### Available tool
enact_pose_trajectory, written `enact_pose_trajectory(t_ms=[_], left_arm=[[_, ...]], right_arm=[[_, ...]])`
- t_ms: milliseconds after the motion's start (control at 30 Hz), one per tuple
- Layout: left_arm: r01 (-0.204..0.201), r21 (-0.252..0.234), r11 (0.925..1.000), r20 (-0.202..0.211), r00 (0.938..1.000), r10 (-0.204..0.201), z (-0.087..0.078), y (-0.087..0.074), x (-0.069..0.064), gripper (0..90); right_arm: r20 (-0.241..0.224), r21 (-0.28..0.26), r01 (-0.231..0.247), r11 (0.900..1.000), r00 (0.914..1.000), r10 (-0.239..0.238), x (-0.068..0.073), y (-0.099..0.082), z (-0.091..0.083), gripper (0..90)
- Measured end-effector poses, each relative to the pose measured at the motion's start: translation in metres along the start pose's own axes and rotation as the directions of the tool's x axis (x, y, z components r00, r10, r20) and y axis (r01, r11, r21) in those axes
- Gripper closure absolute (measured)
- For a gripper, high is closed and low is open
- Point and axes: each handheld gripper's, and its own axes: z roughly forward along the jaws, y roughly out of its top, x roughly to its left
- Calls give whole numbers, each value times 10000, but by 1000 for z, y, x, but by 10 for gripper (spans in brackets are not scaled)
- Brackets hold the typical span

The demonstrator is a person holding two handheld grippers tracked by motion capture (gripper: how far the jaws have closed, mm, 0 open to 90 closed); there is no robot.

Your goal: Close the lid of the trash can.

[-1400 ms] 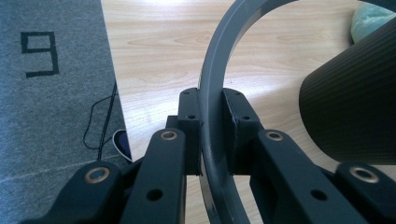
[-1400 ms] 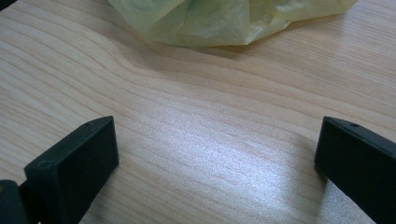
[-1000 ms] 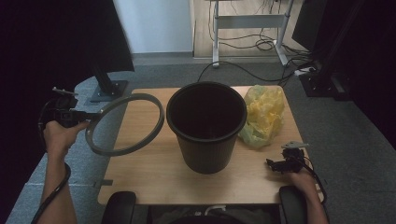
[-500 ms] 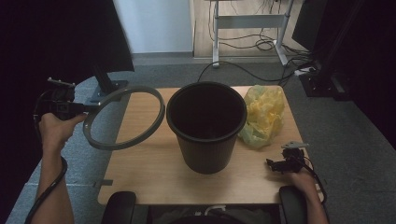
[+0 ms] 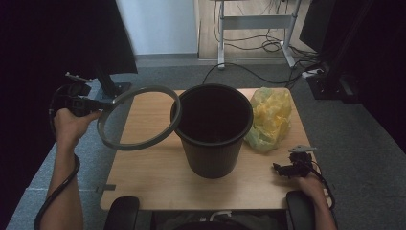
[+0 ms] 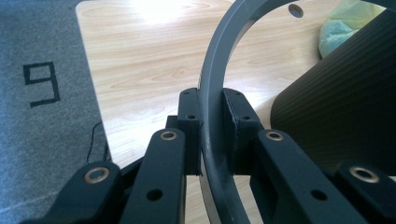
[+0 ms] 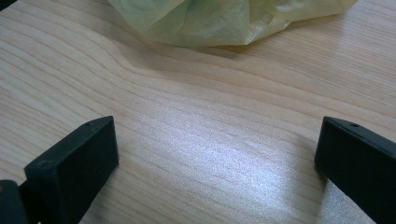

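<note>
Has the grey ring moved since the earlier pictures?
Yes. The grey ring, clamped in the left gripper, has risen and tilted; it reaches higher against the black bin.

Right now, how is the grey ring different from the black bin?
The ring is grey and thin; the bin is black, tall and deep. The ring is tilted up off the table, clamped in the left gripper, while the bin stands upright on the table with nothing holding it. The ring is a flat open hoop; the bin has ribbed walls. Both are round, and the ring's far edge reaches the bin's rim.
</note>
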Motion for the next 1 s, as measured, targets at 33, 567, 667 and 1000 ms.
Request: enact_pose_trajectory(t_ms=[33, 567, 667, 1000], left_arm=[[-63, 31, 10000, 3, 10000, 63, 1, 2, -2, 784], [-952, 193, 9953, 397, 9947, 944, 26, 29, -45, 784], [-1071, 198, 9941, 475, 9932, 1060, 31, 33, -53, 784], [-1533, 283, 9878, 791, 9854, 1507, 46, 47, -78, 784]], right_arm=[[-1, 0, -1, 10000, 10000, 1, 0, 0, 0, 0], [0, 0, -3, 10000, 10000, 3, 0, 0, 0, 0], [-1, 0, 0, 10000, 10000, 0, 0, 0, 0, 0], [-1, -1, -2, 10000, 10000, 2, 0, 0, 0, 0]])
